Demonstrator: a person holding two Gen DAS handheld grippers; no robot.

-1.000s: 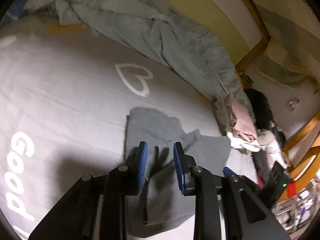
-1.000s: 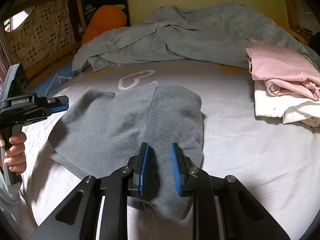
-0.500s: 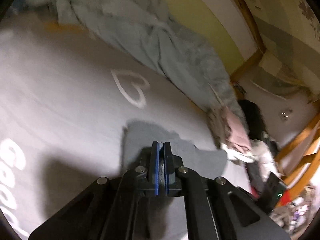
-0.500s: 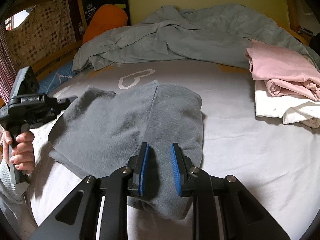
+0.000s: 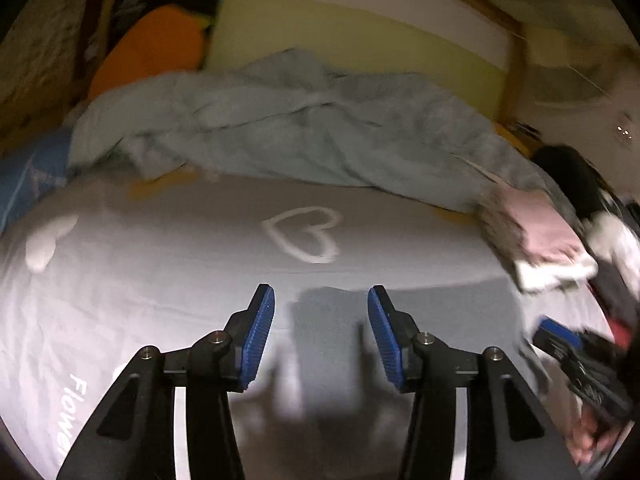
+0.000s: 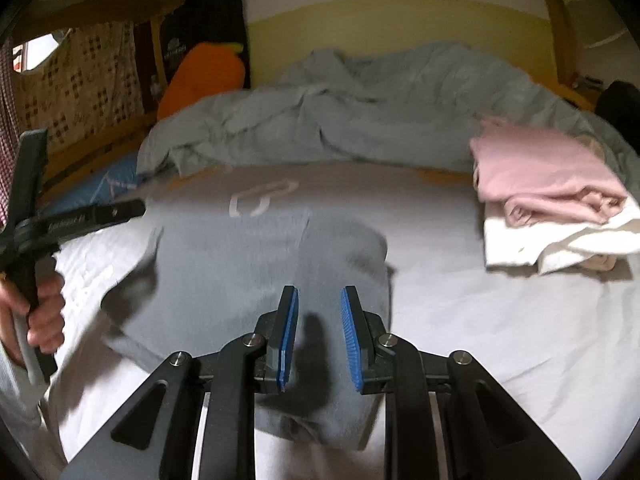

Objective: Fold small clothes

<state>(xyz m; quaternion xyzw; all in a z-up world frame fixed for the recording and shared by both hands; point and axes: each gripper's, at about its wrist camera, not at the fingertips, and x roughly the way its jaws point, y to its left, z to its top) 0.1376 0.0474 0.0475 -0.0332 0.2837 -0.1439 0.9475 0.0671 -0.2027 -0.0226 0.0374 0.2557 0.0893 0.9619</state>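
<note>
Folding a grey garment (image 6: 256, 264) on a bed, both grippers over it and gripping nothing.

Left wrist view: the left gripper (image 5: 321, 332) has its jaws opening, blue pads apart with only air between them; the grey cloth lies flat on the sheet (image 5: 120, 280) just beyond and under the tips, pretty blurry. A white heart print (image 5: 306, 234) sits further back, then a rumpled blue-grey duvet (image 5: 320, 136). Right wrist view: the right gripper (image 6: 319, 330) hangs with a narrow gap, pads not touching the garment spread below them. Off to the right, well apart, a pink-and-white folded pile (image 6: 556, 196); an orange plush (image 6: 200, 76) sits at the headboard.
</note>
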